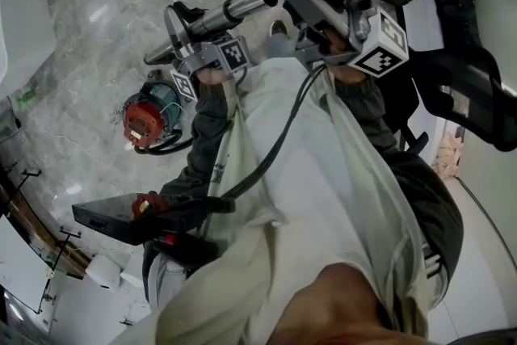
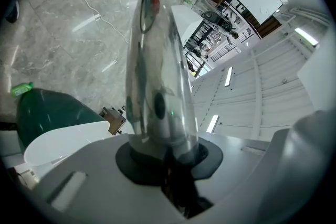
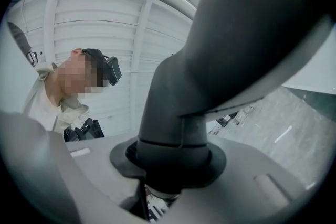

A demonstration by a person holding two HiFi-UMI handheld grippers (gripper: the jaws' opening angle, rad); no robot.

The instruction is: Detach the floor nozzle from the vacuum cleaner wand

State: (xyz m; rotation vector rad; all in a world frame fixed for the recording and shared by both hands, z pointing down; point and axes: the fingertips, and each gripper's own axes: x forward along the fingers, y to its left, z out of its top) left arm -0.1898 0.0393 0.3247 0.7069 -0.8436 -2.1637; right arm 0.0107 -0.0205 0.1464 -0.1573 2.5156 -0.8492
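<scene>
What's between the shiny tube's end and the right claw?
Nothing: in the head view the open end of the wand stops short of the right gripper, with only floor showing in the gap.

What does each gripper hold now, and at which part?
Left gripper: the wand, on its shiny metal tube. Right gripper: the floor nozzle, by its grey neck.

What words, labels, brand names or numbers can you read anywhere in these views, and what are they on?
No readable text in any view.
Marker cube at left: black-and-white square patterns only, no letters or digits.
Marker cube at right: the same, patterns only.
Red and teal vacuum body: any print is too small to read.
</scene>
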